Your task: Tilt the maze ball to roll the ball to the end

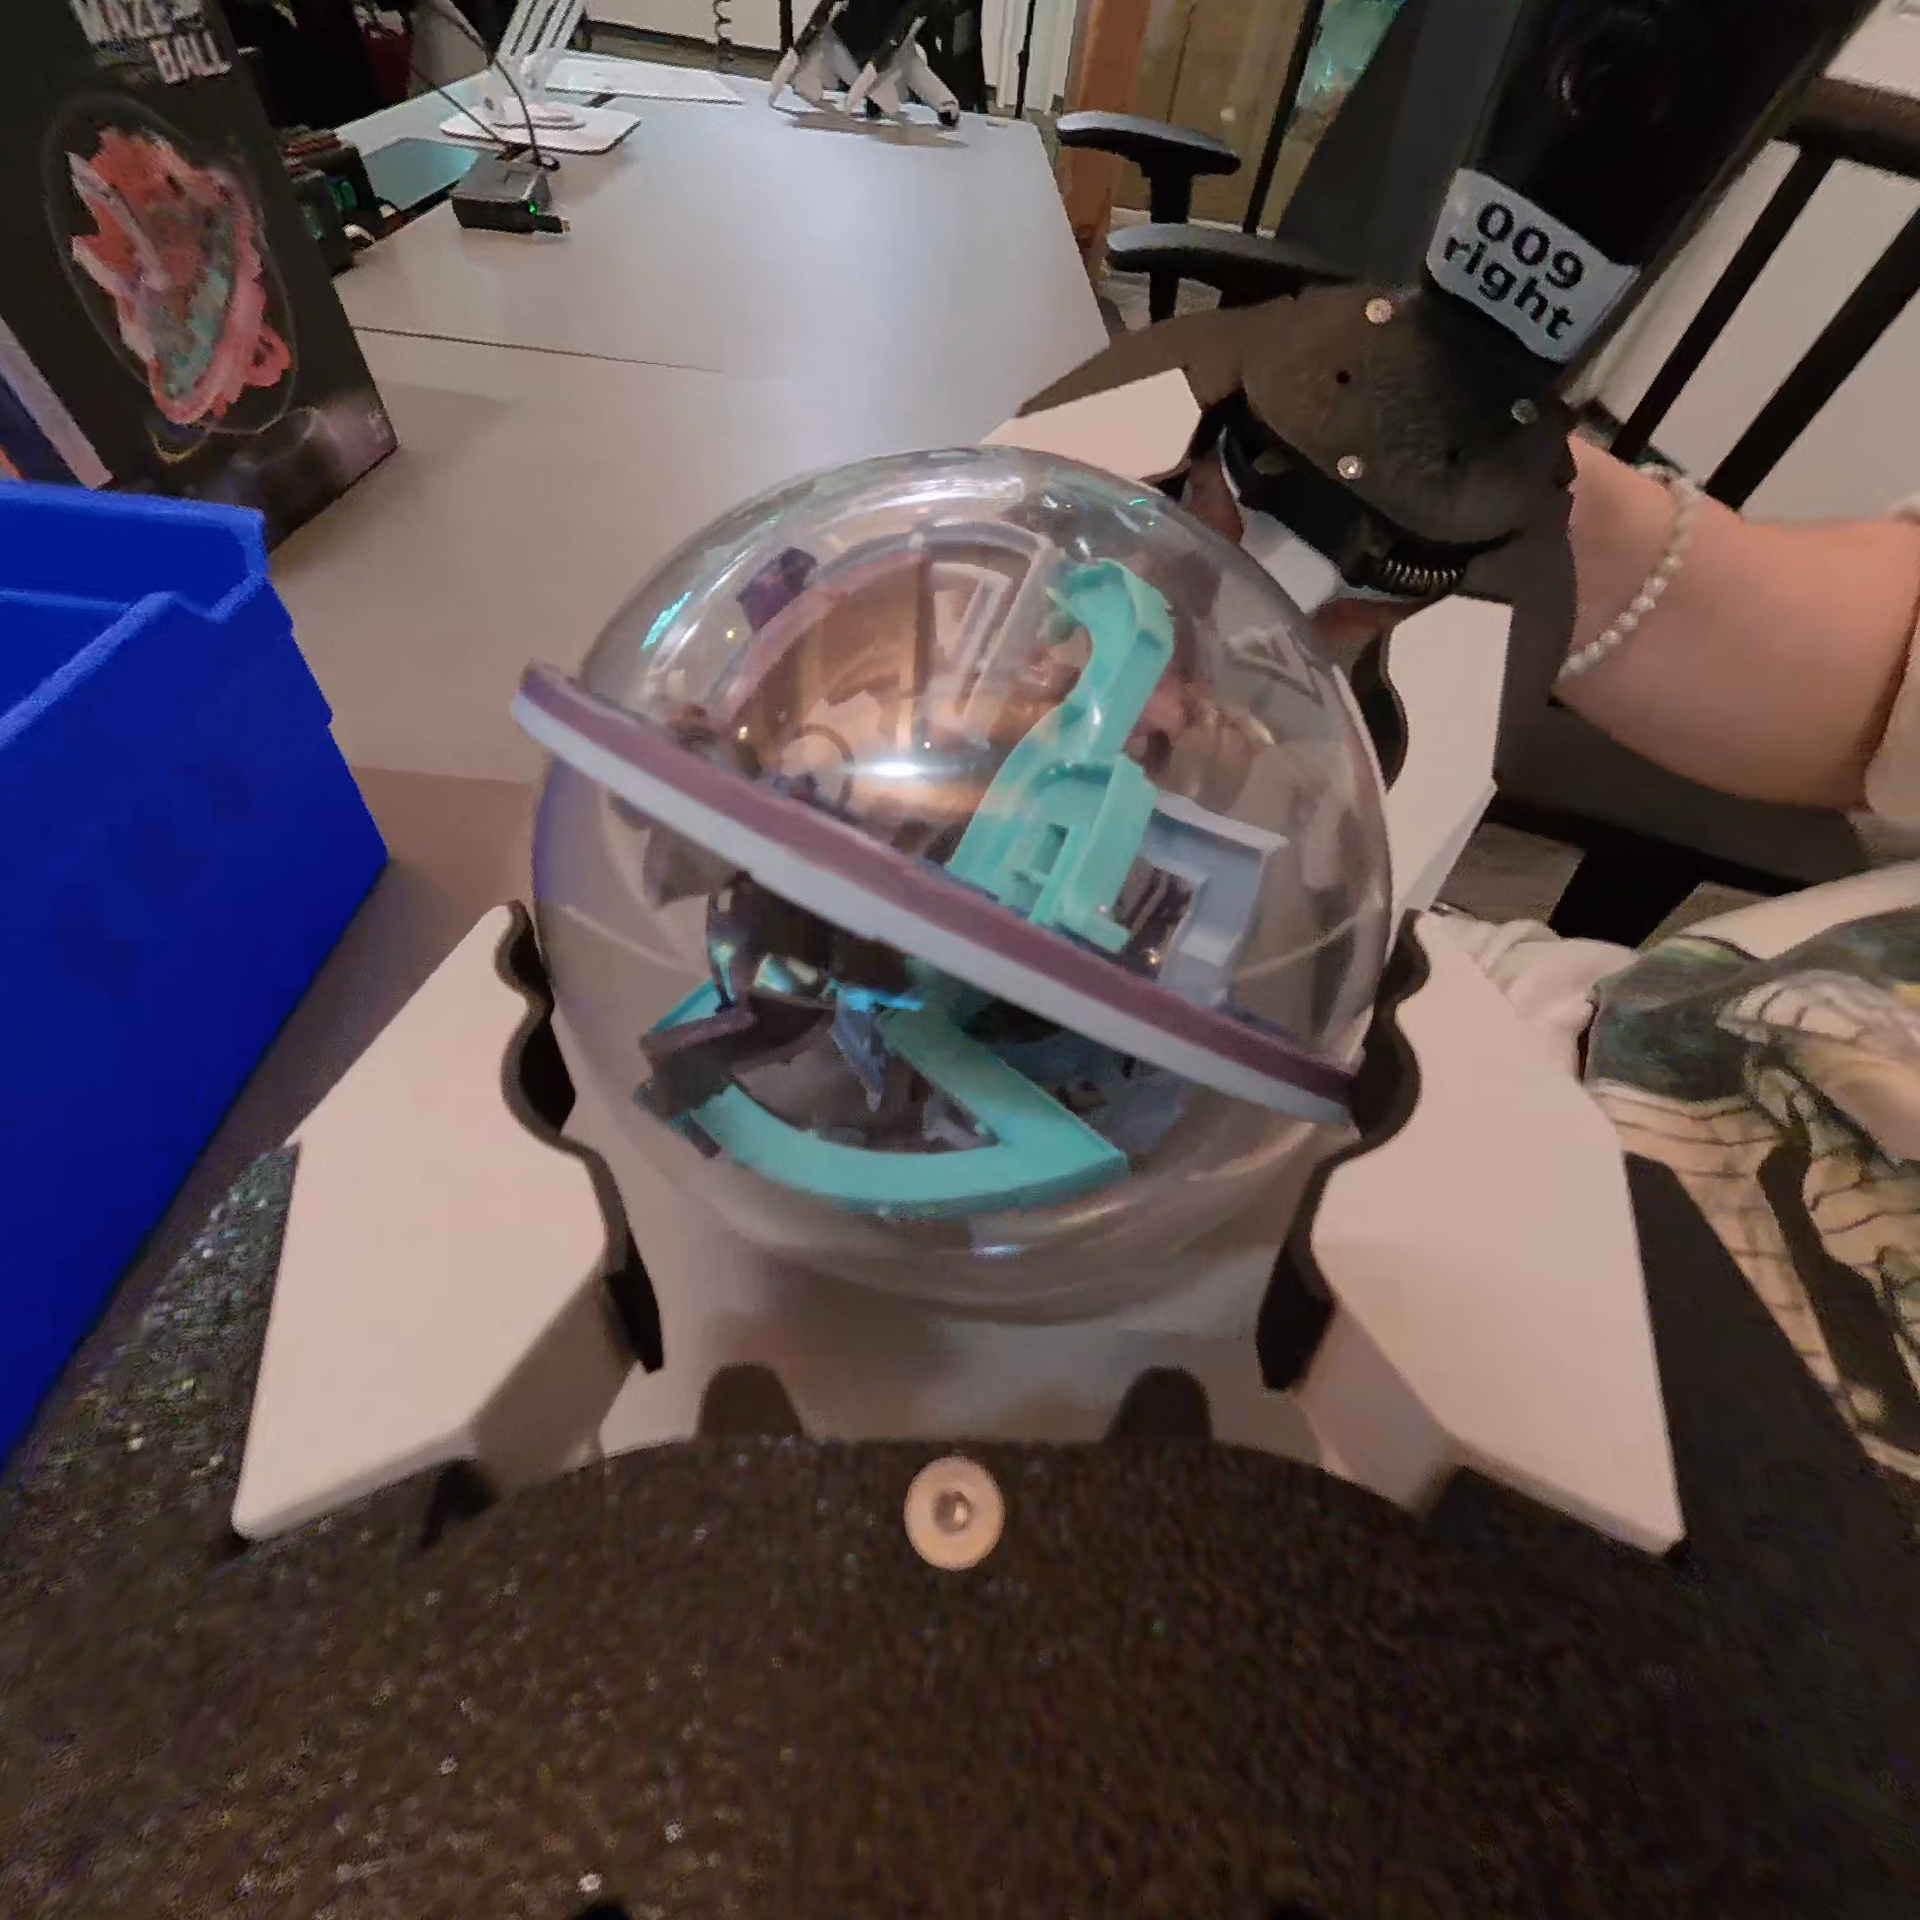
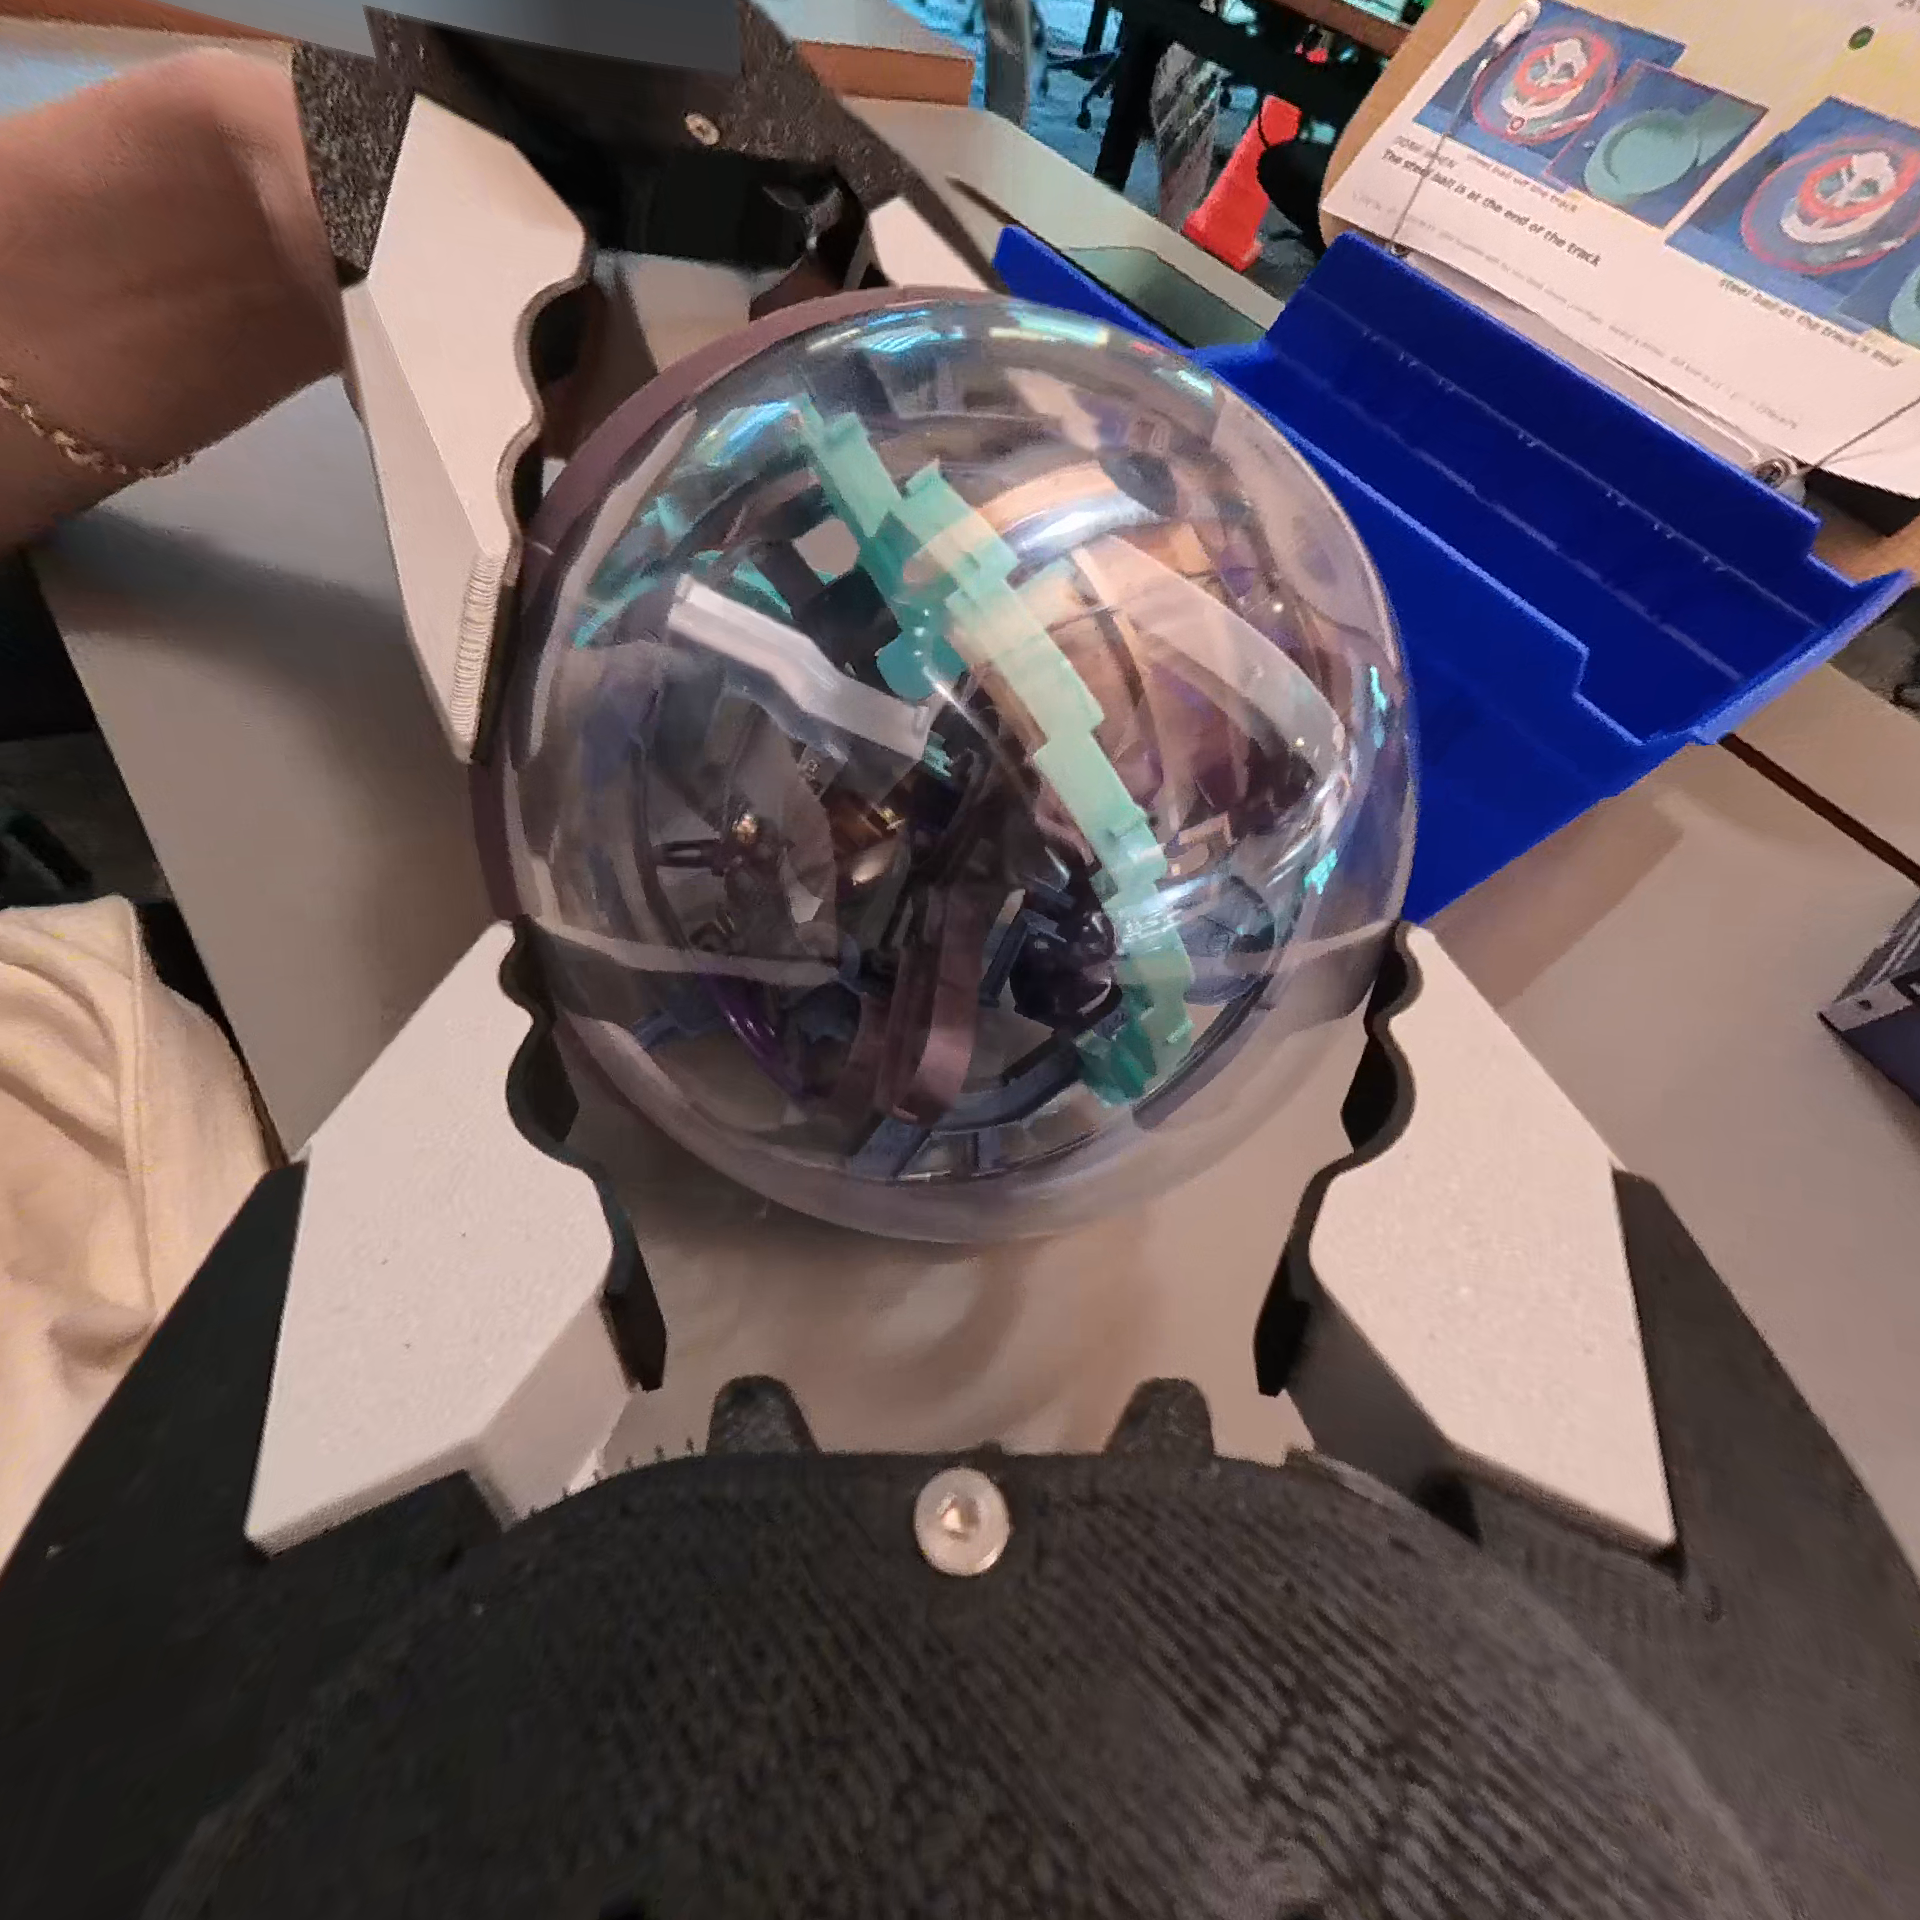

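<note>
The clear maze ball (image 1: 956,883) shows teal and purple tracks beside a blue bin (image 1: 156,779).

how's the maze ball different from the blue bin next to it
The maze ball is a clear round sphere with teal and purple tracks inside; the blue bin is opaque, angular and open-topped. The ball sits between both claws' fingers; the bin rests untouched on the table. Both look plastic.

Steel ball: too small and blurred to pick out inside the maze ball (image 1: 961,894).
Blue bin (image 1: 156,790): cut by left edge.
Box (image 1: 177,239): top cropped.
Maze ball underside: hidden.
</note>
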`<control>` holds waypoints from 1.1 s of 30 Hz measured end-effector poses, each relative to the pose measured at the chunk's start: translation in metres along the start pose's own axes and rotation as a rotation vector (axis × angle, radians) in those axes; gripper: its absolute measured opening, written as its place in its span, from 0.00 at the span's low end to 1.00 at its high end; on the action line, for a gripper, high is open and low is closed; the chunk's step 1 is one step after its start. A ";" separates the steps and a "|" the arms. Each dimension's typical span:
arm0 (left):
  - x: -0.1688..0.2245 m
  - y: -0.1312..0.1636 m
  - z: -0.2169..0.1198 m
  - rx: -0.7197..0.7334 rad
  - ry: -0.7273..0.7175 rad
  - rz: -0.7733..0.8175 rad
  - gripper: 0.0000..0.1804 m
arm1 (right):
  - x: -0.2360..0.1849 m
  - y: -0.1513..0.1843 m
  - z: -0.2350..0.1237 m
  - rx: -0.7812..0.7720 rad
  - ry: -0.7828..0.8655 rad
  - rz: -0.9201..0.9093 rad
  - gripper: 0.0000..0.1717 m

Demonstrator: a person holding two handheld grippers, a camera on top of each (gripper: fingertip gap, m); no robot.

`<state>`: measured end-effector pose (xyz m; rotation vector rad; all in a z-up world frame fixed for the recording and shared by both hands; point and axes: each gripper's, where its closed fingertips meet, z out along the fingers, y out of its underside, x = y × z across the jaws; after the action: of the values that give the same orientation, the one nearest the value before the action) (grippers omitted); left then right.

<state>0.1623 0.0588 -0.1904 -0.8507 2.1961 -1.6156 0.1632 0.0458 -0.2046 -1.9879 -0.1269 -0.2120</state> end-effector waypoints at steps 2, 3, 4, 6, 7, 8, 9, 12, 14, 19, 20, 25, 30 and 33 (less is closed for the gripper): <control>-0.002 0.000 0.001 0.010 0.010 -0.053 0.83 | 0.002 0.000 0.000 0.013 0.003 0.035 0.87; -0.002 0.001 0.002 0.013 0.021 -0.077 0.83 | 0.002 0.000 0.000 0.020 0.005 0.043 0.87; -0.002 0.001 0.002 0.016 0.026 -0.095 0.83 | 0.003 0.000 0.000 0.023 0.007 0.049 0.87; -0.002 0.002 0.002 0.020 0.035 -0.115 0.84 | 0.003 0.000 0.000 0.028 0.008 0.052 0.87; -0.002 0.002 0.003 0.022 0.038 -0.116 0.84 | 0.003 0.000 0.000 0.028 0.008 0.054 0.87; -0.002 0.003 0.003 0.024 0.039 -0.112 0.84 | 0.003 0.000 0.000 0.028 0.008 0.056 0.87; -0.003 0.003 0.003 0.025 0.040 -0.106 0.84 | 0.003 0.000 0.000 0.030 0.007 0.058 0.87; -0.001 0.004 0.001 0.028 0.060 -0.090 0.84 | 0.003 0.000 0.000 0.034 0.000 0.069 0.87; 0.001 0.002 0.000 0.043 0.073 -0.094 0.85 | 0.003 0.001 -0.001 0.038 -0.003 0.081 0.87; 0.004 -0.002 -0.002 0.078 0.103 -0.072 0.85 | 0.002 0.004 -0.003 0.042 -0.005 0.095 0.87; 0.005 -0.002 -0.002 0.082 0.106 -0.069 0.85 | 0.002 0.004 -0.003 0.042 -0.003 0.095 0.87; 0.006 0.003 -0.003 0.060 0.105 -0.017 0.85 | 0.001 0.004 -0.003 0.044 -0.009 0.087 0.87; 0.004 0.004 -0.005 0.061 0.104 -0.002 0.82 | 0.001 0.005 -0.004 0.051 -0.014 0.090 0.87; 0.006 0.006 -0.007 0.053 0.111 0.045 0.80 | 0.000 0.006 -0.005 0.052 -0.025 0.073 0.87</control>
<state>0.1516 0.0621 -0.1933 -0.7073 2.2186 -1.7293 0.1639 0.0385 -0.2082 -1.9401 -0.0751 -0.1350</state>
